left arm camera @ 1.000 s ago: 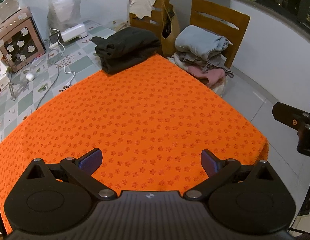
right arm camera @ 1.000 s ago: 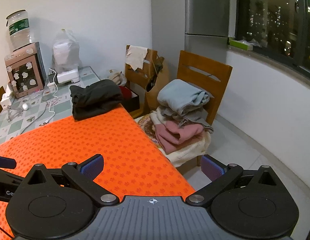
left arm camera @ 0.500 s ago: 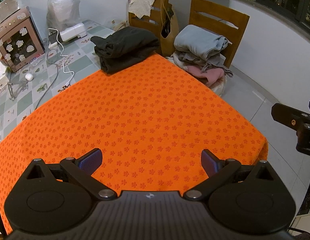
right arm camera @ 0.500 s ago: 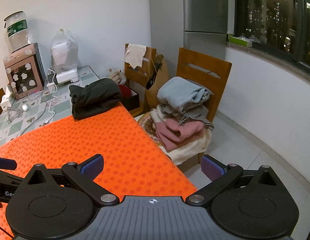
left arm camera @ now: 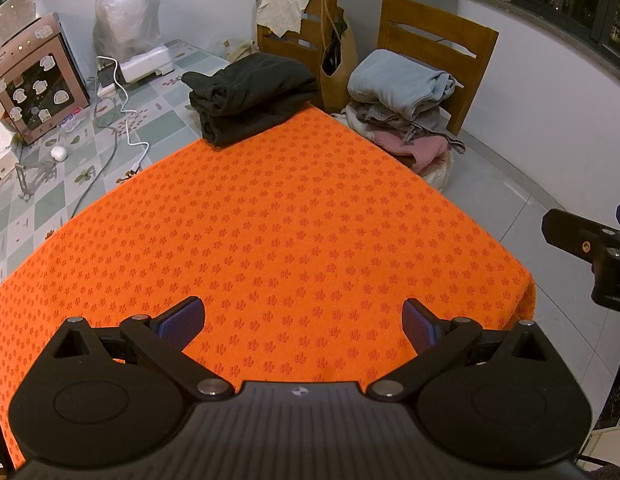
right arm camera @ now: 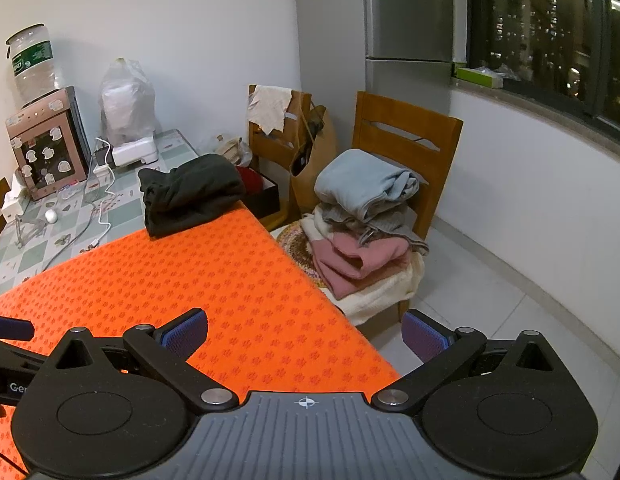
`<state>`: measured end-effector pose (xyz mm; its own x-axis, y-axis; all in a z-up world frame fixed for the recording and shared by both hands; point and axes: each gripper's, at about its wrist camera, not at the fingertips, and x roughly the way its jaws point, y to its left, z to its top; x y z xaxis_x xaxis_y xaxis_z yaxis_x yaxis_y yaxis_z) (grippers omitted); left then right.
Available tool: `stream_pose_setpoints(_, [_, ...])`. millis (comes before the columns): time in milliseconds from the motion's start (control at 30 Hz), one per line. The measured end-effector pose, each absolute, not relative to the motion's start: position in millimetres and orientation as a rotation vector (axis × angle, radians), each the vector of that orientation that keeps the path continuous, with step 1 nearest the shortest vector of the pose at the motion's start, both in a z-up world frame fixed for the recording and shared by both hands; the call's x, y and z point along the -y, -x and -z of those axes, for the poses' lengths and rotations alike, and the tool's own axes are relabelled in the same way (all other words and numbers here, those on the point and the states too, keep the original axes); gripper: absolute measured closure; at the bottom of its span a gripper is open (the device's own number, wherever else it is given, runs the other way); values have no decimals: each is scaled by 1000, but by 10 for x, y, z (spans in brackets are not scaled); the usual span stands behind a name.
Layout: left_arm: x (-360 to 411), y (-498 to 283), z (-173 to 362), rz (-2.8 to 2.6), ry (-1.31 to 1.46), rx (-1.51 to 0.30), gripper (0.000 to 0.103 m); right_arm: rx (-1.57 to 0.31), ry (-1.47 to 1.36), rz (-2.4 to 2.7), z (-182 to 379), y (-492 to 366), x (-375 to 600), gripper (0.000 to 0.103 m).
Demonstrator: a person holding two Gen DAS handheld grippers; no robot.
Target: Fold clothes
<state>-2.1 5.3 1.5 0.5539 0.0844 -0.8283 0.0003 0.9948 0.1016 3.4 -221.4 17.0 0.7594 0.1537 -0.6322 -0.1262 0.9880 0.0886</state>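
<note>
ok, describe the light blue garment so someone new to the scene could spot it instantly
Find the wooden chair standing off the far right corner of the orange-covered table. A pile of clothes sits on its seat. The light blue garment is the loosely folded top layer, above grey, pink and cream pieces, unlike the black garment lying on the table.

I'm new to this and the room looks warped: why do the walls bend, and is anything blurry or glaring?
Left wrist view: fisheye bowing curves the orange cloth's edges; even indoor light, soft shadow under the open left gripper. Right wrist view: the wall and window sill arc; outside is night with blurred city lights; clothes pile sharp.
</note>
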Motion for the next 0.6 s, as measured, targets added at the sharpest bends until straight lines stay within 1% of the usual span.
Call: stream_pose_setpoints(600, [-153,98,-5,-56,-80,-994,0,-712,-41,-162,-140,-11,2132,0])
